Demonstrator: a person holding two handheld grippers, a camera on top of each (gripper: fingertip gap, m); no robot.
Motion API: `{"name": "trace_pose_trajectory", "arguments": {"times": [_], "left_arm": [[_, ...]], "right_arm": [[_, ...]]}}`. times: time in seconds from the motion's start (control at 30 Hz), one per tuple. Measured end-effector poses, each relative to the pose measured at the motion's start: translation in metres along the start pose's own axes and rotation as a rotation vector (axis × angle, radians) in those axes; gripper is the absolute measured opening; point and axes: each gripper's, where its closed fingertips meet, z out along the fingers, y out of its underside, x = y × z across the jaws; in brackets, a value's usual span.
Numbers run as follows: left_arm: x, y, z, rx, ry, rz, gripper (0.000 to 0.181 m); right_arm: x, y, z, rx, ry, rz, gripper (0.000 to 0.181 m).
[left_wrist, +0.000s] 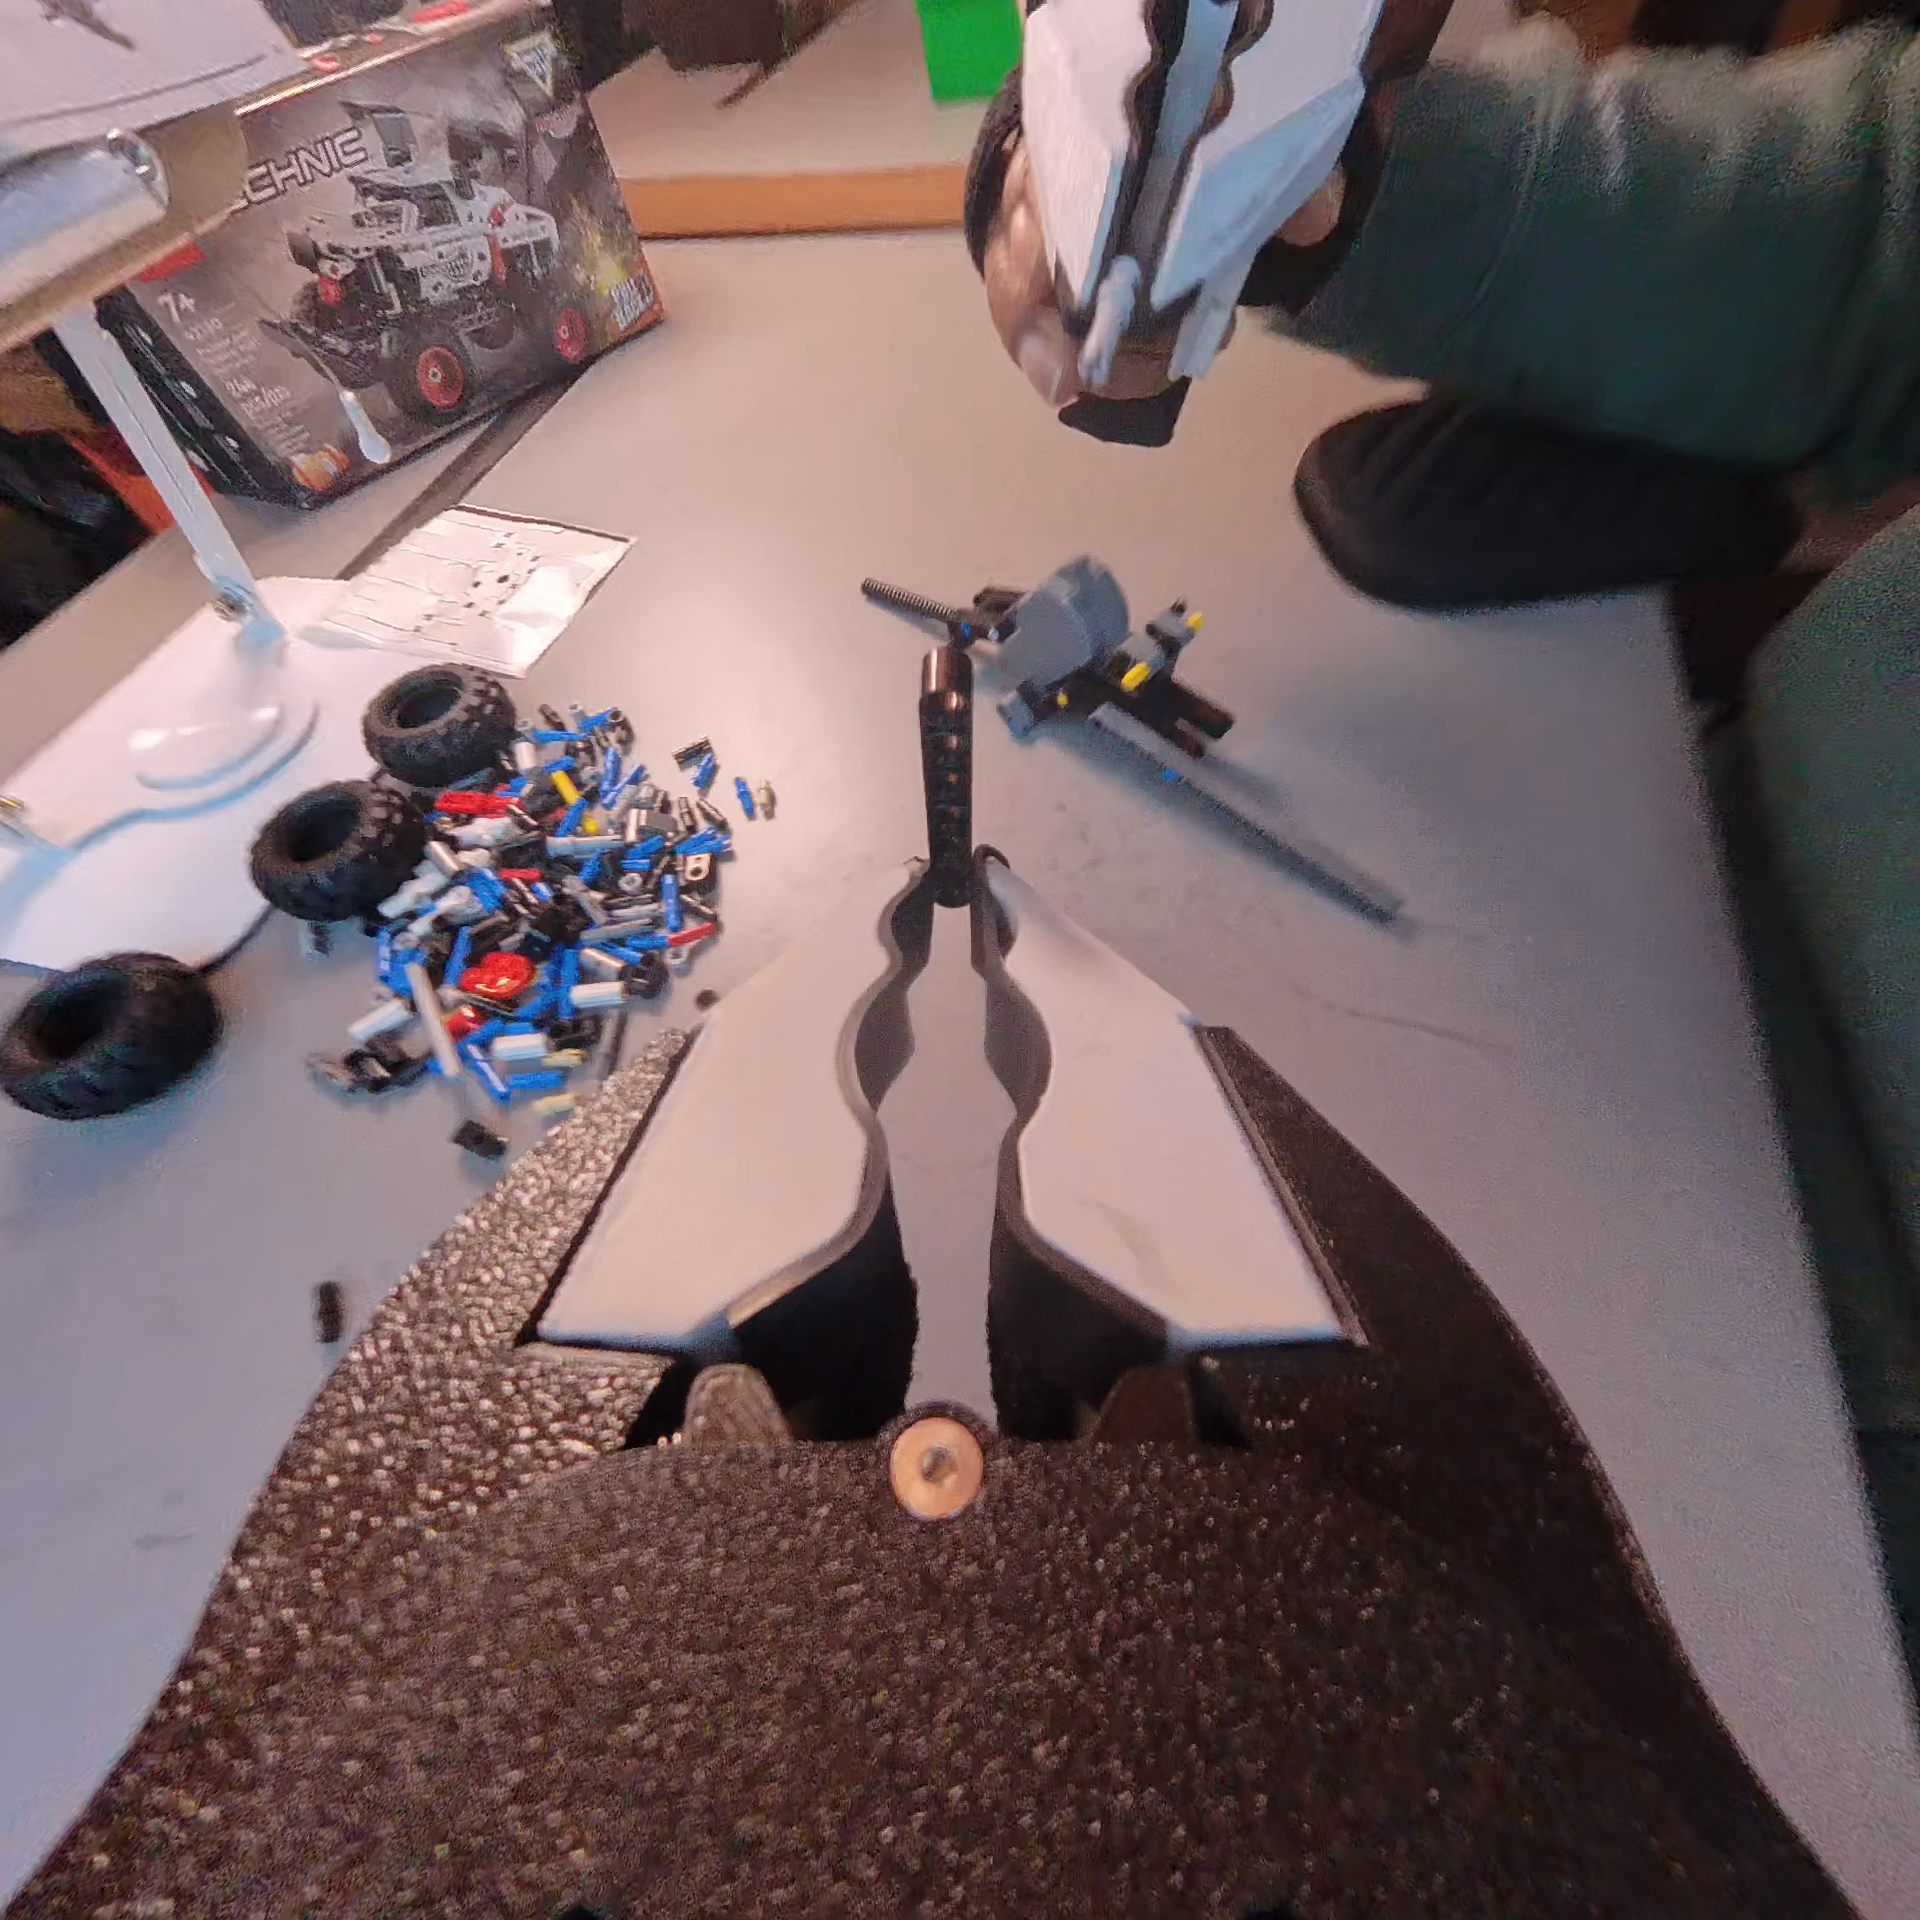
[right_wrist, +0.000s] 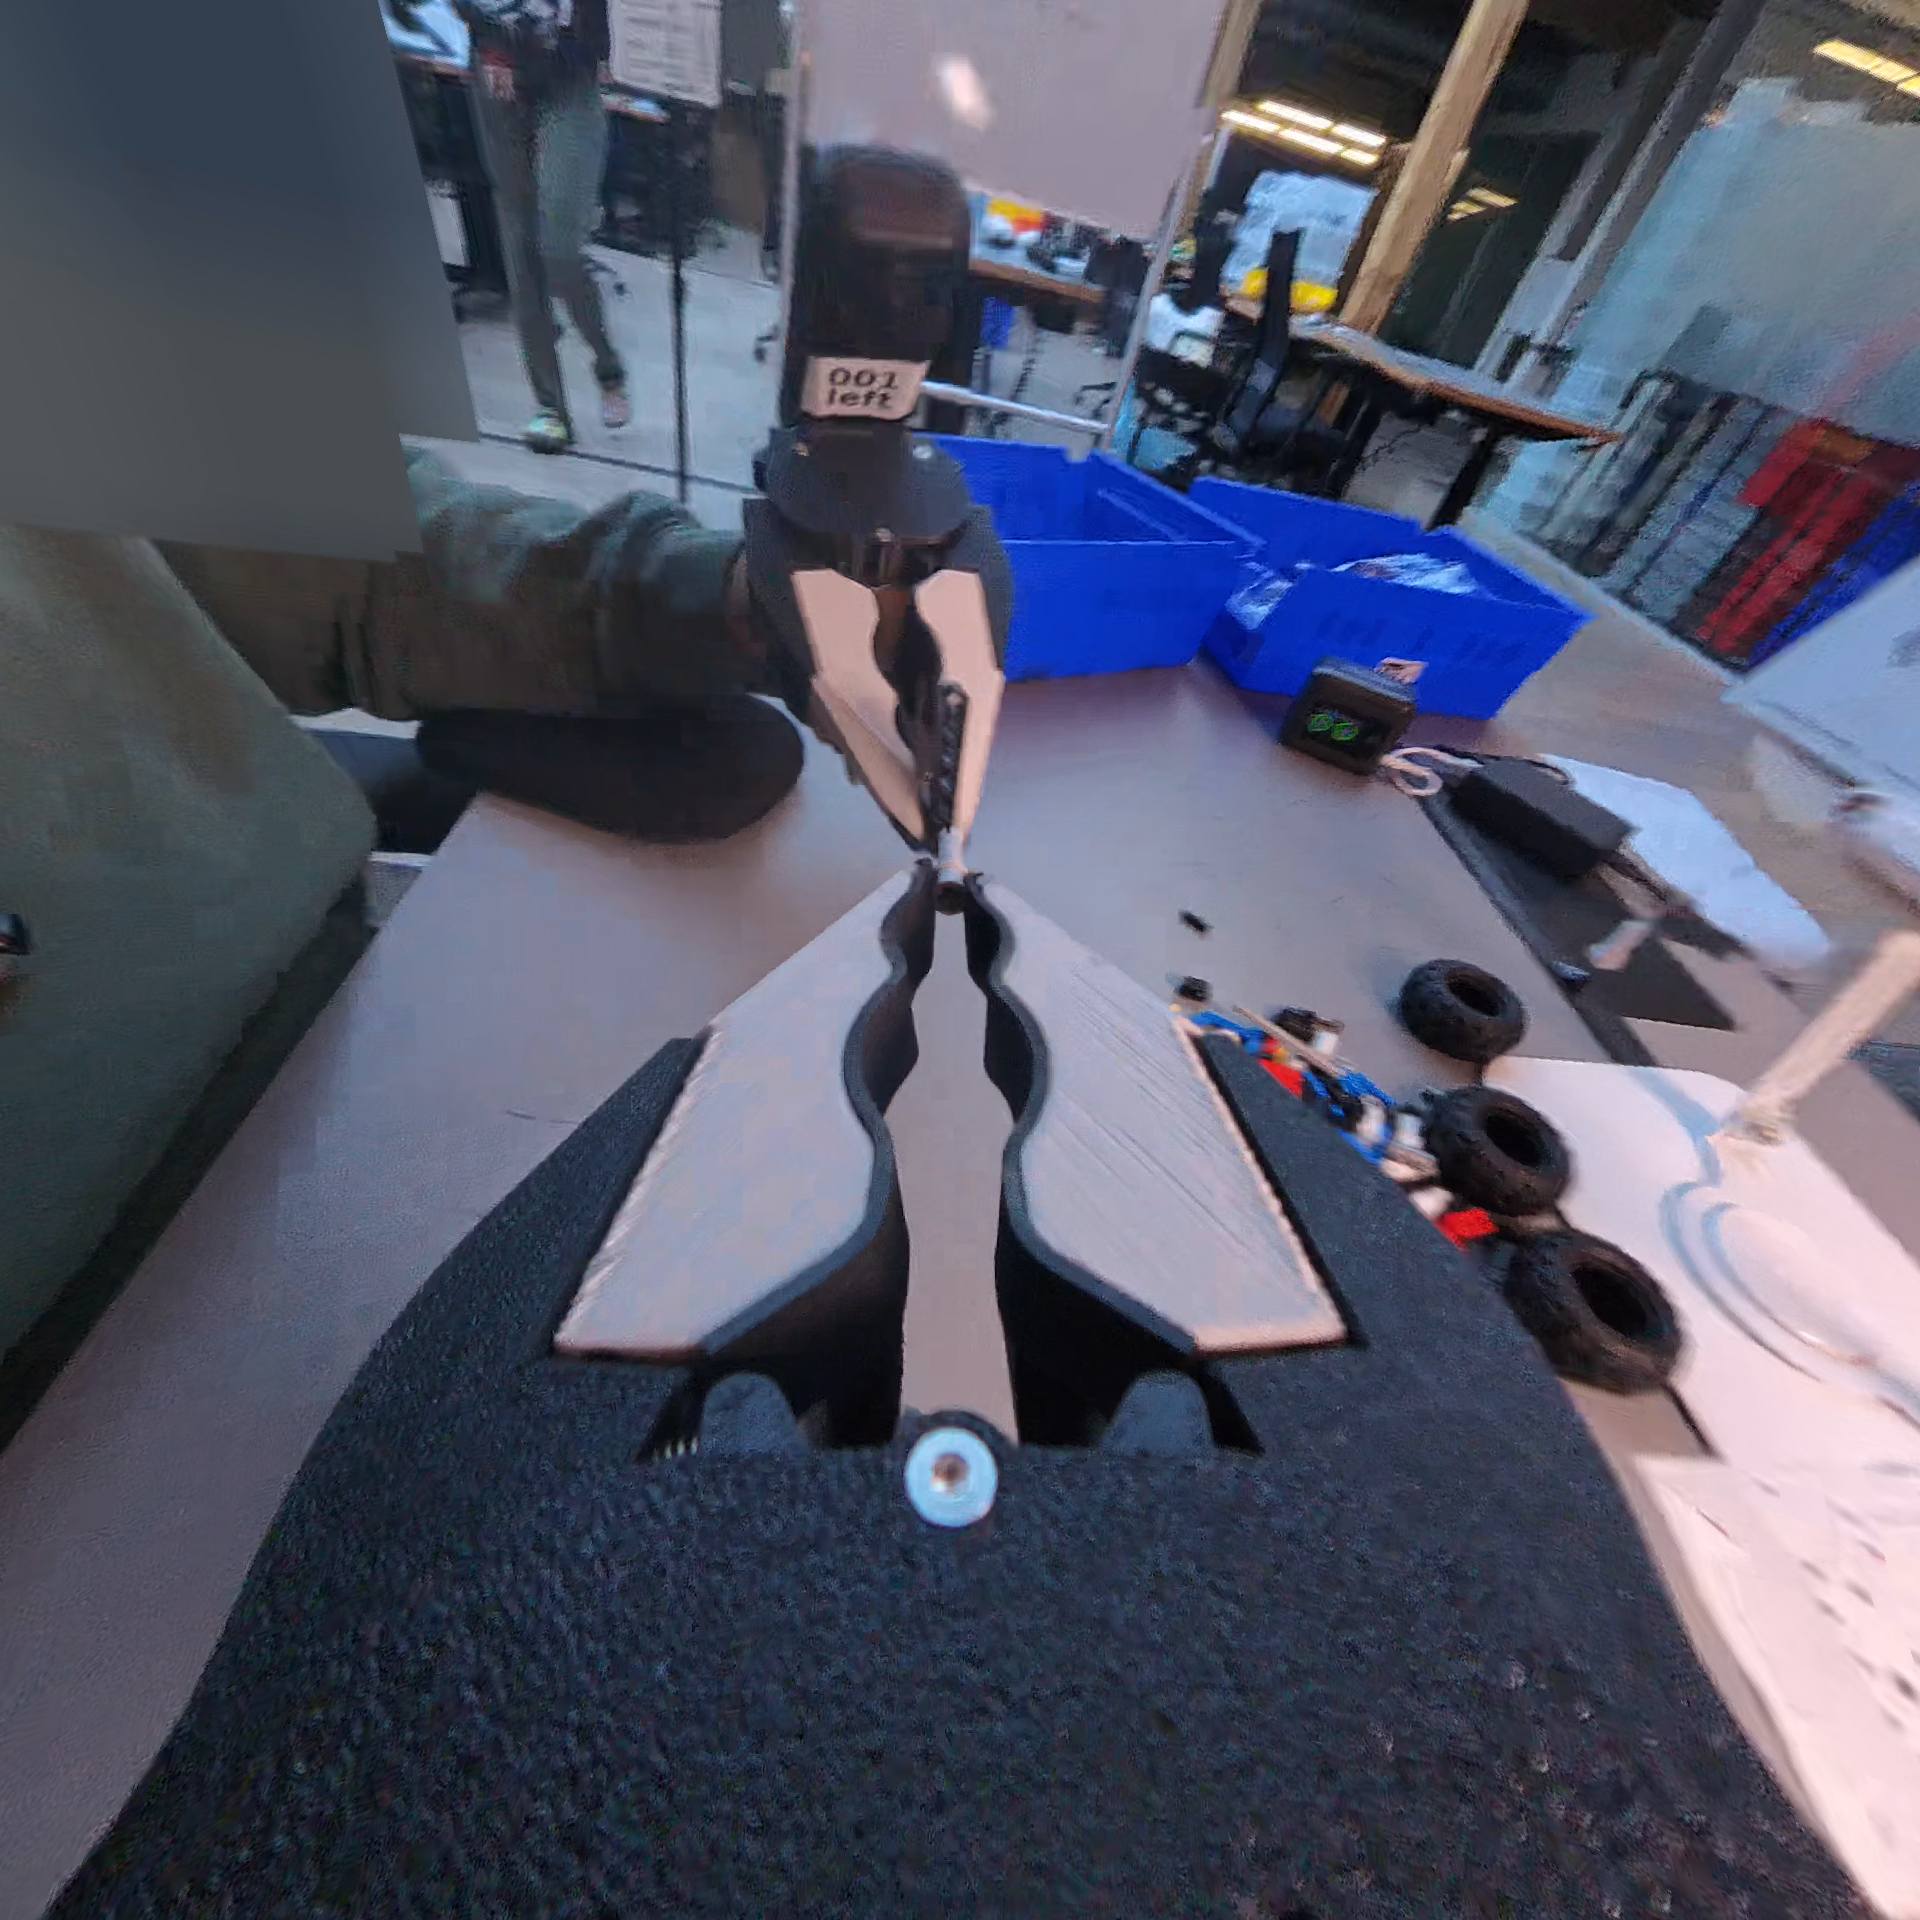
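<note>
We see the left gripper (left_wrist: 951, 883) pinching a black holed beam (left_wrist: 948, 769) upright above the table, and the right gripper (right_wrist: 948, 883) pinching a small grey pin (right_wrist: 950, 868).

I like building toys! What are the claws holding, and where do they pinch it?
The left claw pinches a black holed beam at its bottom end. The right claw pinches a small grey pin by its end.
</note>
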Motion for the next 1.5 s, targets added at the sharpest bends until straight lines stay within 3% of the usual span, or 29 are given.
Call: {"name": "trace_pose_trajectory", "arguments": {"times": [0.07, 0.17, 0.37, 0.57, 0.67, 0.77, 0.9, 1.1, 1.2, 1.3, 1.37, 1.5], "left_arm": [[-0.003, -0.011, -0.009, 0.073, 0.000, -0.032, 0.006], [-0.002, -0.029, 0.005, 0.107, 0.013, -0.033, 0.007], [-0.035, -0.012, 0.006, 0.188, -0.024, -0.292, 0.007], [-0.036, -0.019, -0.002, 0.284, -0.030, -0.298, 0.007], [-0.033, -0.024, -0.007, 0.328, 0.003, -0.300, 0.007], [-0.029, -0.028, -0.011, 0.361, 0.034, -0.299, 0.007], [-0.027, -0.033, -0.016, 0.391, 0.054, -0.300, 0.007], [-0.036, -0.032, -0.023, 0.355, -0.023, -0.287, 0.007], [-0.060, -0.037, -0.059, 0.304, -0.225, -0.245, 0.007], [-0.089, -0.033, -0.131, 0.243, -0.467, -0.249, 0.007], [-0.108, -0.008, -0.184, 0.132, -0.622, -0.303, 0.007], [-0.137, 0.082, -0.282, -0.209, -0.872, -0.507, 0.007]], "right_arm": [[0.014, -0.004, -0.016, -0.006, 0.080, -0.045, 0.005], [0.028, 0.003, -0.001, -0.030, 0.140, -0.044, 0.005], [0.098, 0.075, 0.035, -0.392, 0.253, -0.132, 0.005], [0.143, 0.148, 0.082, -0.698, 0.184, -0.157, 0.014], [0.147, 0.163, 0.086, -0.766, 0.158, -0.131, 0.024], [0.153, 0.149, 0.083, -0.715, 0.195, -0.111, 0.035], [0.154, 0.091, 0.070, -0.515, 0.285, -0.093, 0.040], [0.112, 0.018, 0.021, -0.237, 0.392, -0.053, 0.040], [0.085, 0.013, -0.019, -0.159, 0.455, 0.000, 0.039], [0.063, 0.031, -0.064, -0.169, 0.523, 0.013, 0.037], [0.055, 0.043, -0.090, -0.176, 0.571, 0.039, 0.037], [0.043, 0.056, -0.121, -0.116, 0.617, 0.120, 0.036]]}}
